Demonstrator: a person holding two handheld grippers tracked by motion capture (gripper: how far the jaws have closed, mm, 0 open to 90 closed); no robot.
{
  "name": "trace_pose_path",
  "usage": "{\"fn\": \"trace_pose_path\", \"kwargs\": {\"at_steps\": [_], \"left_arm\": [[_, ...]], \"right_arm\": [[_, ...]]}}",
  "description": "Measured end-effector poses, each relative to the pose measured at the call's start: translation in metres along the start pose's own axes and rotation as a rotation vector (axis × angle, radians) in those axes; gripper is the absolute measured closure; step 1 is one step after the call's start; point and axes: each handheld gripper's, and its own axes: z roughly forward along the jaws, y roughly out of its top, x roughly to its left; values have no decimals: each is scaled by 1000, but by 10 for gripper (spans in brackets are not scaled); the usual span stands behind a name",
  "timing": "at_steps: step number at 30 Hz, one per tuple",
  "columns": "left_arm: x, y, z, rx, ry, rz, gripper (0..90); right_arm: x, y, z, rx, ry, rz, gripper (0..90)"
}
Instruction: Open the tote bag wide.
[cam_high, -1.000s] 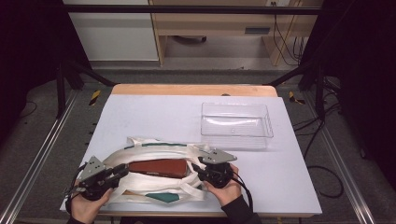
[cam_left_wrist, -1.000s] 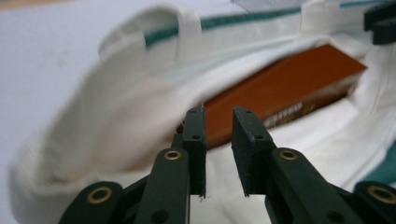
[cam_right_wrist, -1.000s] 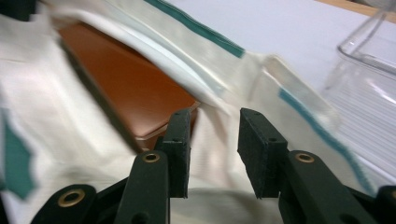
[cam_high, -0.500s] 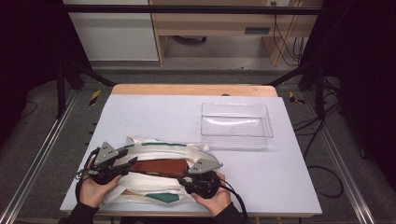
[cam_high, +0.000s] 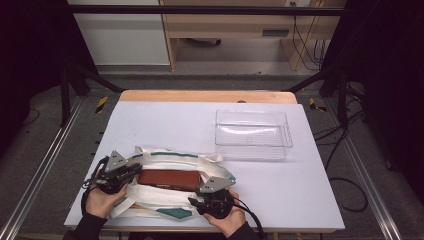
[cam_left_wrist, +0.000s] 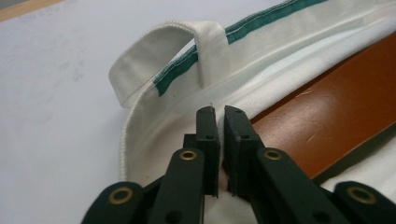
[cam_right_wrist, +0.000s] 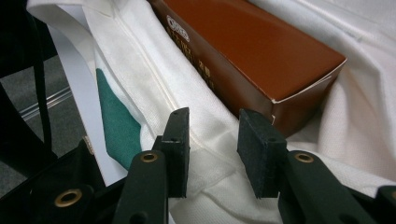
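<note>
At the table's near edge, the right gripper (cam_right_wrist: 215, 154) stands half open over the white bag (cam_high: 165, 197), holding nothing. The left gripper (cam_left_wrist: 218, 140) pinches the bag's rim. The brown box (cam_high: 169, 179) lies inside; closing seems left. The clear tray (cam_high: 253, 134) sits farther right.

**A:** anyone make out the print on the brown box (cam_right_wrist: 243, 44)? In the right gripper view there's a logo and a row of characters down the side, too blurry for me.

**B:** nope, can't read it. Its far end runs off the top edge there. From the high view, the white bag (cam_high: 165, 196) covers its lower sides too.
</note>
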Motion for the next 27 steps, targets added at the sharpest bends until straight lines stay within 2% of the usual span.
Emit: {"fn": "trace_pose_path", "kwargs": {"at_steps": [1, 2, 3, 4, 5, 8, 9, 12, 15, 20, 24, 27], "left_arm": [[0, 2, -1, 1, 7, -4, 869], [1, 5, -1, -10, 21, -26, 876], [1, 5, -1, -10, 21, -26, 877], [3, 8, 0, -19, 29, -66, 878], [3, 8, 0, -19, 29, -66, 878], [10, 6, 10, -20, 35, -154, 878], [10, 6, 10, -20, 35, -154, 878], [15, 1, 24, -13, 47, -179, 876], [15, -2, 31, -17, 56, -184, 874], [11, -8, 42, -7, 86, -152, 867], [15, -9, 39, -26, 55, -177, 856], [16, -9, 35, -43, 37, -185, 810]], "right_arm": [[0, -1, 1, 3, 0, 1, 648], [1, -4, 3, 13, 2, 0, 654], [1, -4, 3, 13, 2, 0, 654], [2, -7, 5, 20, 2, 1, 663], [2, -7, 5, 24, 2, 4, 663], [2, -10, 7, 36, 9, 4, 671], [2, -10, 7, 36, 9, 4, 671], [5, -12, 8, 30, -1, -9, 681], [6, -12, 9, 30, -4, -12, 686], [7, -13, 9, 27, -6, -12, 690], [6, -13, 9, 18, -5, -15, 688], [5, -11, 7, 14, 1, -7, 677]]}}
